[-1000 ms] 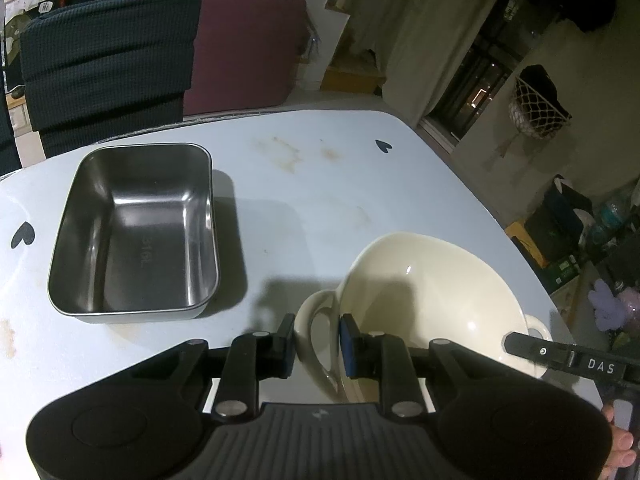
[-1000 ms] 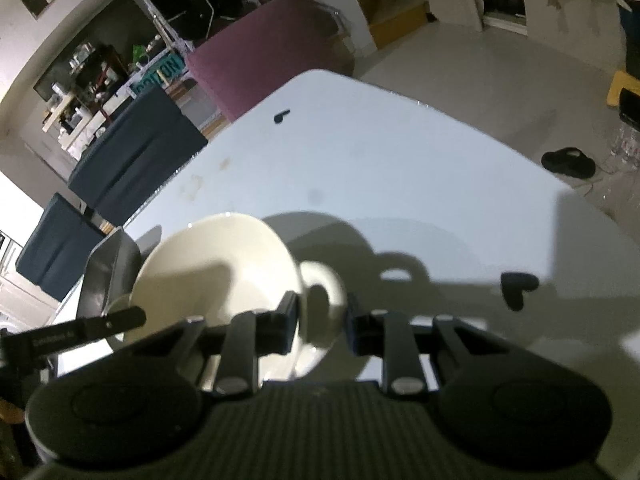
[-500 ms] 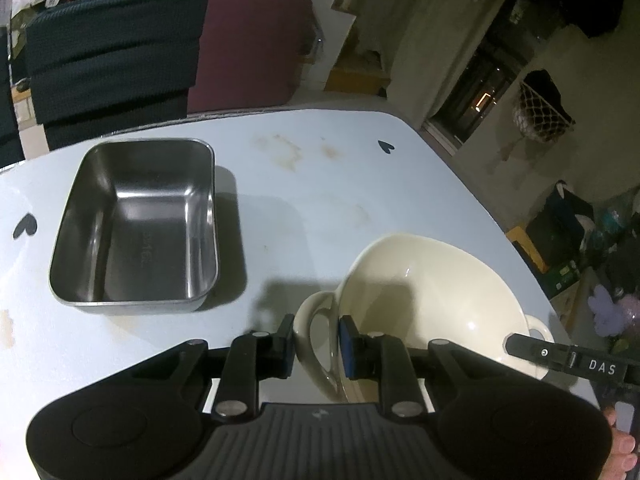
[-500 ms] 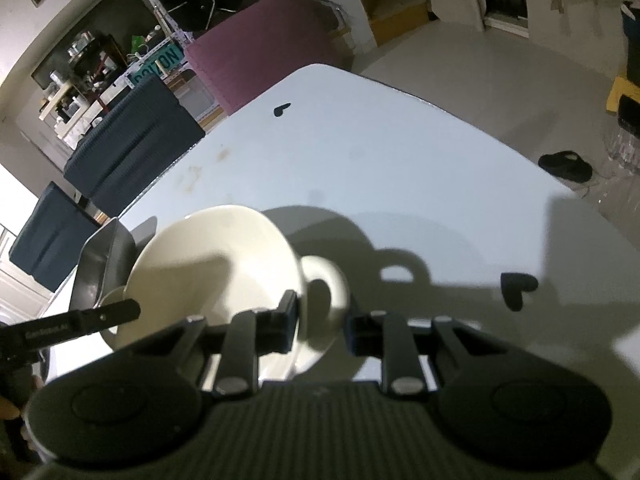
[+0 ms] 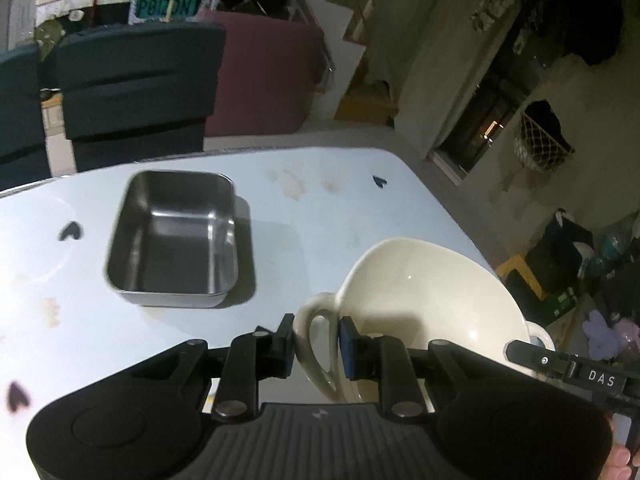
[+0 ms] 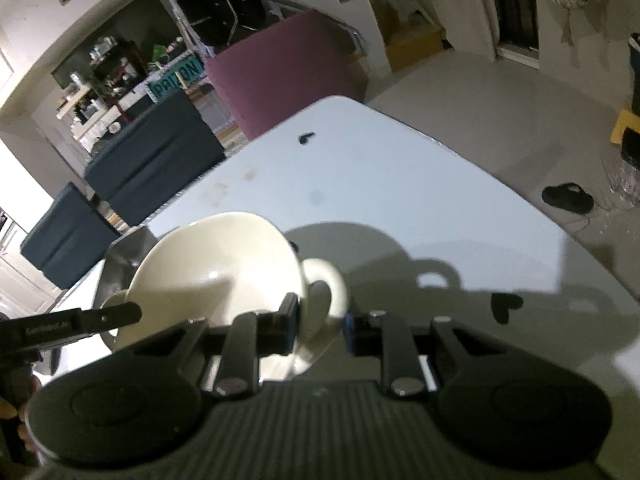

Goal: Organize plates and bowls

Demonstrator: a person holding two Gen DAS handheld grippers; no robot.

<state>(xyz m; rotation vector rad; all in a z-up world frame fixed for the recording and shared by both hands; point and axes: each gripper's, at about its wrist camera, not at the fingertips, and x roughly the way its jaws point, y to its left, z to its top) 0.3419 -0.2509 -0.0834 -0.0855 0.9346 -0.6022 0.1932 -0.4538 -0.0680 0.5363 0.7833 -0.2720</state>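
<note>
Left gripper (image 5: 316, 346): angled downward, jaws narrow, pads clamped on one loop handle of the cream two-handled bowl (image 5: 428, 292). Right gripper (image 6: 320, 326): angled downward likewise, jaws narrow, clamped on the opposite loop handle. Fingertips of a hand (image 5: 624, 462): visible at the left view's lower right corner.

Each handheld gripper is made of black plastic. The left gripper (image 5: 316, 346) has a wide body with ribbed lines in the middle and one round disc on each side. Two straight black bars go forward, each with a silver screw at its base. The fingers (image 5: 347, 346) carry blue pads on the inner faces. The right gripper (image 6: 320, 322) has the same shape, and its side arm bears small white letters.
</note>
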